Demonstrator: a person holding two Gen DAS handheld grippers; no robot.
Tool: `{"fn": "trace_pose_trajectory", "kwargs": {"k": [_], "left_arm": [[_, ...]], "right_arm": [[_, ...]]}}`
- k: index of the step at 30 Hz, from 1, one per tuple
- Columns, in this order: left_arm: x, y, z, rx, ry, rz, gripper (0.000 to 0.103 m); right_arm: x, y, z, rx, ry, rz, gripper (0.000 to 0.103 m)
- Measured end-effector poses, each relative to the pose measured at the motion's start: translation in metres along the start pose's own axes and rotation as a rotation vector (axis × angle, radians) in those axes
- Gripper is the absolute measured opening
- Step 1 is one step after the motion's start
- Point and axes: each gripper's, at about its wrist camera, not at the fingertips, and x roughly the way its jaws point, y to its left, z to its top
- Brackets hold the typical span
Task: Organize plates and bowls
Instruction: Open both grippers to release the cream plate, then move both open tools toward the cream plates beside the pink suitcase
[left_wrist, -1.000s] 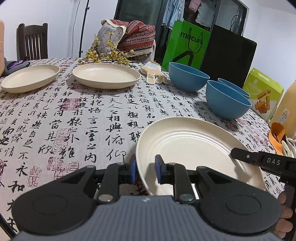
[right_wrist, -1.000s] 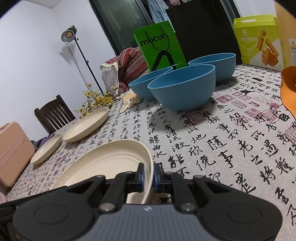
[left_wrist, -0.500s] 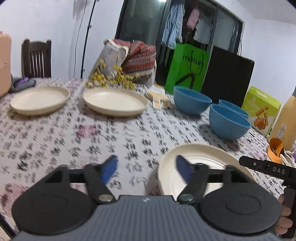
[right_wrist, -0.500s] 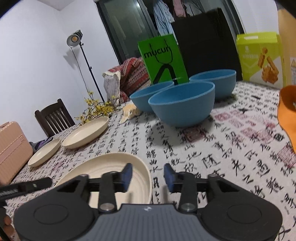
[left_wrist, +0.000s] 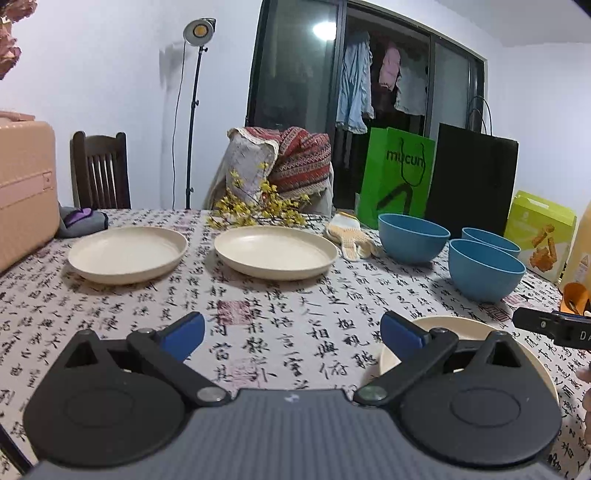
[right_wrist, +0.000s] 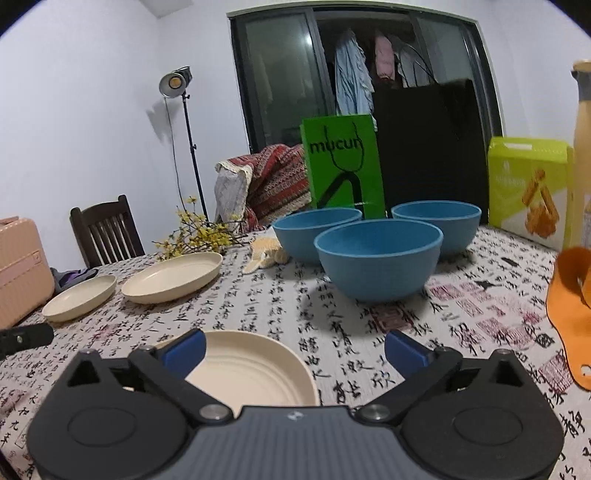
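A ribbed cream plate (left_wrist: 454, 328) (right_wrist: 251, 365) lies flat on the calligraphy tablecloth, close in front of both grippers. My left gripper (left_wrist: 291, 330) is opening wide, with only cloth between its blue pads; the plate's left rim sits behind its right finger. My right gripper (right_wrist: 295, 349) is also opening wide, its left pad above the plate's rim and not touching it. Two more cream plates (left_wrist: 127, 253) (left_wrist: 275, 251) rest farther back on the left. Three blue bowls (right_wrist: 380, 262) (right_wrist: 317, 229) (right_wrist: 437, 221) stand at the back right.
Behind the bowls stand a green bag (right_wrist: 343, 162), a black bag (right_wrist: 432, 147) and a lime snack box (right_wrist: 528, 188). Yellow flowers (left_wrist: 258, 210) and a knitted glove (left_wrist: 351, 236) lie mid-table. A pink suitcase (left_wrist: 26, 184) sits at left, an orange object (right_wrist: 569, 306) at right.
Both grippers were shut on the near plate's rims, holding it tilted. They opened, the plate now lies flat, and both grippers have drawn back and up.
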Motion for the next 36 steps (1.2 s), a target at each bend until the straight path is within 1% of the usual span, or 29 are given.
{"fn": "trace_pose_trajectory", "kwargs": {"k": [7, 17, 30, 36], "left_arm": [[0.0, 0.015, 0.005, 0.001, -0.018, 0.021, 0.103], [0.004, 0.041, 0.018, -0.044, -0.035, 0.058, 0.103], [0.002, 0.071, 0.044, -0.085, -0.069, 0.074, 0.103], [0.002, 0.087, 0.056, -0.114, -0.081, 0.081, 0.103]], "right_arm": [[0.001, 0.011, 0.008, 0.004, -0.007, 0.001, 0.103], [0.009, 0.029, 0.026, 0.033, -0.018, 0.056, 0.103], [0.026, 0.071, 0.053, 0.044, -0.035, 0.107, 0.103], [0.037, 0.097, 0.066, 0.049, -0.024, 0.134, 0.103]]}}
